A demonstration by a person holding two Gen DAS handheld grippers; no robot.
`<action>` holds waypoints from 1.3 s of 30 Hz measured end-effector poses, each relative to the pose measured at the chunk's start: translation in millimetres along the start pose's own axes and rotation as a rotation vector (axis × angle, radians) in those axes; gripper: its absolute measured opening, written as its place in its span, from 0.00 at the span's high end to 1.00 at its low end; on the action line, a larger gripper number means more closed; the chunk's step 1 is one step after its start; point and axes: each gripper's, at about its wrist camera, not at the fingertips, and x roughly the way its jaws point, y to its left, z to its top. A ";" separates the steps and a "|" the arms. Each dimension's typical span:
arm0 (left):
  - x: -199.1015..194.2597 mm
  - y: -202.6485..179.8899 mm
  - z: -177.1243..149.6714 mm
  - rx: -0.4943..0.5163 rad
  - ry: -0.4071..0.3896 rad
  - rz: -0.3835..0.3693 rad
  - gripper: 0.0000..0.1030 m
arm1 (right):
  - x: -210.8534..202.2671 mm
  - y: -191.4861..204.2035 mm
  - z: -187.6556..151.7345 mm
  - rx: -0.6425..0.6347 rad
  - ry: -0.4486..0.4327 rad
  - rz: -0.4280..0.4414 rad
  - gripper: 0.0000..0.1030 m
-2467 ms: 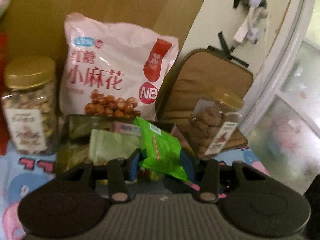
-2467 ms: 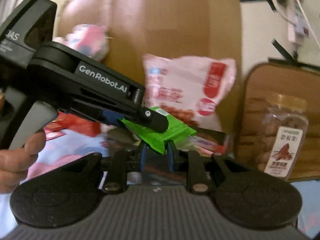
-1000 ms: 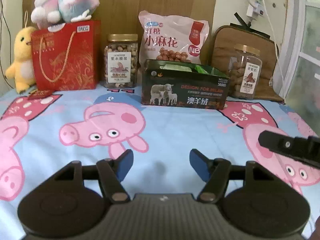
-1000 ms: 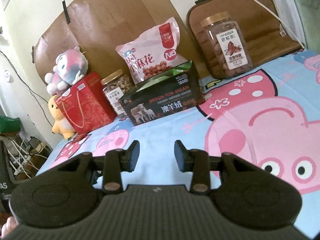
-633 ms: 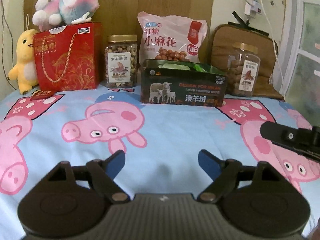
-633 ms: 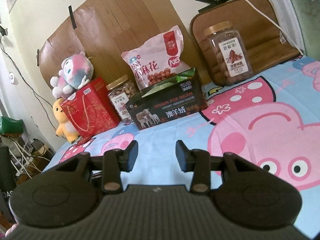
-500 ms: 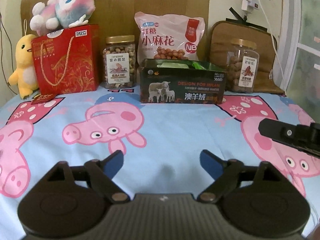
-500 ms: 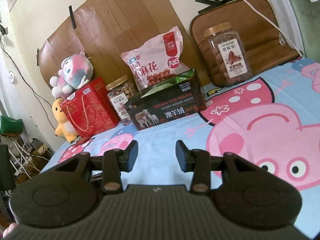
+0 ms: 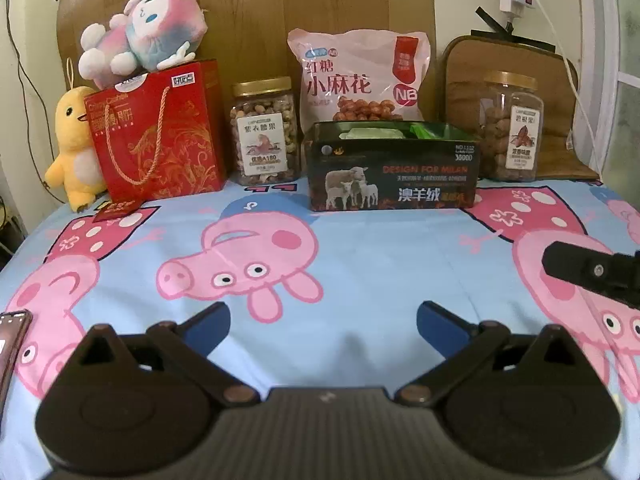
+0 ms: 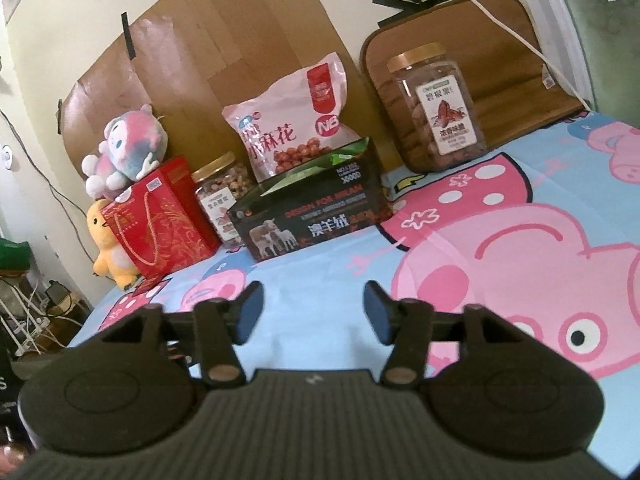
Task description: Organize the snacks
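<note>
A light-blue bedsheet printed with pink cartoon pigs [image 9: 360, 248] spreads under and ahead of both tools. Far ahead of the fingers, a brown wooden-look board [image 9: 248, 20] leans on the wall behind everything. In front of it, straight ahead of the left gripper [image 9: 323, 326], stands a dark rectangular box printed with sheep and the words "DESIGN FOR MILAN" [image 9: 394, 184]; its top is open and green snack packets [image 9: 372, 133] lie inside it. Just behind the box a pink plastic bag of fried dough twists [image 9: 360, 76] stands upright. Ahead and to the left of the left gripper's fingers sits a red paper gift bag with rope handles [image 9: 160, 136], with a pink-and-blue plush toy [image 9: 142, 32] lying on top of it and a yellow plush duck [image 9: 74, 144] just beside it, further left. Between the gift bag and the box stands a clear gold-lidded jar of nuts [image 9: 264, 132]. Right of the box, in front of a brown cushion [image 9: 516, 64], stands a second clear gold-lidded jar with a pecan label [image 9: 512, 128].

The left gripper hangs over the sheet with its blue-tipped fingers [image 9: 210, 326] spread wide and holding nothing. The right gripper [image 10: 312, 314] hangs likewise, its blue-tipped fingers [image 10: 250, 312] parted and empty, the box well ahead and slightly left of them. At the left gripper's near left edge lies a dark phone [image 9: 10, 340].
</note>
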 end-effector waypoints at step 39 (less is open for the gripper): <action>11.5 8.9 5.4 -0.040 0.140 0.014 0.00 | 4.3 8.5 -7.9 -0.022 -0.019 -0.078 0.00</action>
